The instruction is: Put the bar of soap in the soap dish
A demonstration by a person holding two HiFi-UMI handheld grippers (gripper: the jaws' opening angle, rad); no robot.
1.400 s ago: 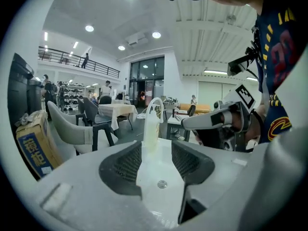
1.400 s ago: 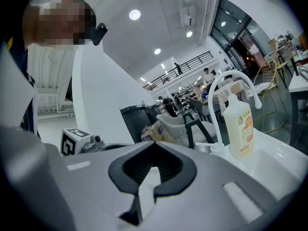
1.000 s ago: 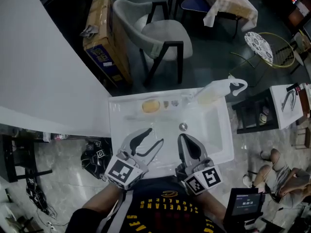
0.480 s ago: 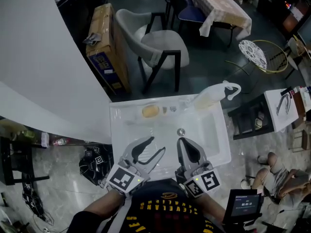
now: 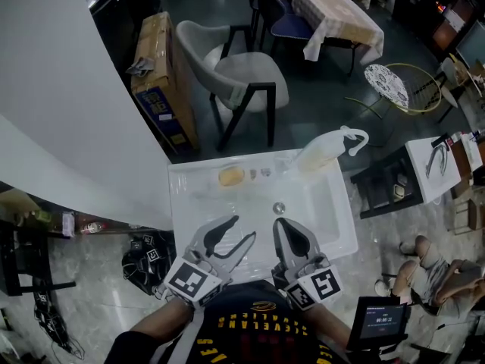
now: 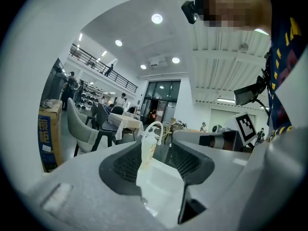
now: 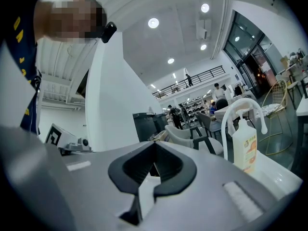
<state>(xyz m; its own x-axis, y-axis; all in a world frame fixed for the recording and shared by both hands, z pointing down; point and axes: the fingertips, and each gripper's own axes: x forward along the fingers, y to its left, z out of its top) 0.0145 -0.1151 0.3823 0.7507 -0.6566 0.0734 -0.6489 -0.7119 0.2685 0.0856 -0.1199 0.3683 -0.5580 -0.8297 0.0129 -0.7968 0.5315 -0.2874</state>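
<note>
1 yellow-orange bar of soap [image 5: 231,177] lies on the back ledge of a white sink [image 5: 182,203], towards its left end. 2 small items sit just to the right of the soap, too small to name, so no soap dish can be picked out with certainty. Further right along the ledge, at the back right corner, stands a pale pump bottle [image 5: 318,154] [image 7: 245,148] [image 6: 146,153] with an orange label, and a white arched spout [image 5: 353,138] curves over it. The drain [image 5: 279,208] shows in the basin, nearer the person than the soap.

Both grippers hang over the front part of the sink, well apart from the soap. The left gripper [image 5: 241,228] [image 6: 156,153] has its fingers spread wide with nothing between them; through the gap the basin and the bottle show. The right gripper [image 5: 279,222] [image 7: 155,146] has its fingers drawn together at the tips and grips nothing.

Behind the sink, on the dark floor, stand a grey chair [image 5: 242,74], a cardboard box [image 5: 159,74] leaning by the white wall, and a cloth-covered table [image 5: 337,14].
</note>
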